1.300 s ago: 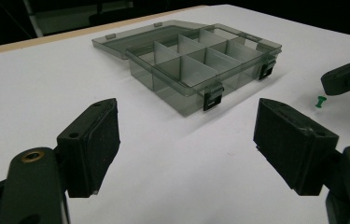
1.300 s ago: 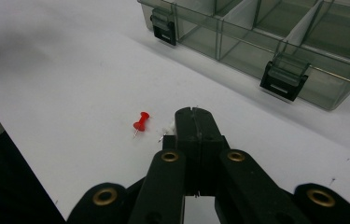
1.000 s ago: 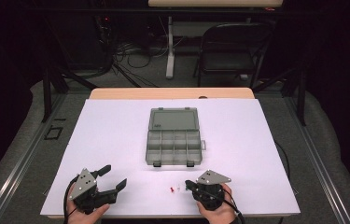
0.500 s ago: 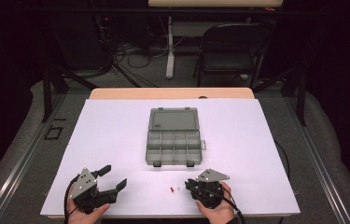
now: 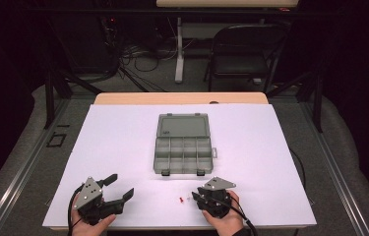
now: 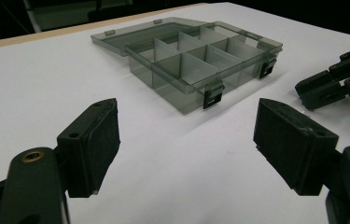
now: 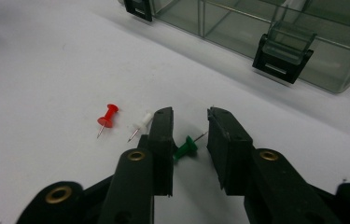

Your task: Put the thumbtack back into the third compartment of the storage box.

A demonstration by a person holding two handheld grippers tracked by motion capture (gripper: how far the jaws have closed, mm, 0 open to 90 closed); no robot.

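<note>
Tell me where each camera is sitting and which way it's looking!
High view: sits above the person's side of the table, looking forward and down at the compartment box; both hands show, holding the left gripper and right gripper.
Left gripper view: rides on the left gripper, looking across the table at the box; its own wide-apart jaws show.
Right gripper view: rides on the right gripper, looking down at the red pin, white pin and green pin; its jaws flank the green one.
Shared: all show the box.
</note>
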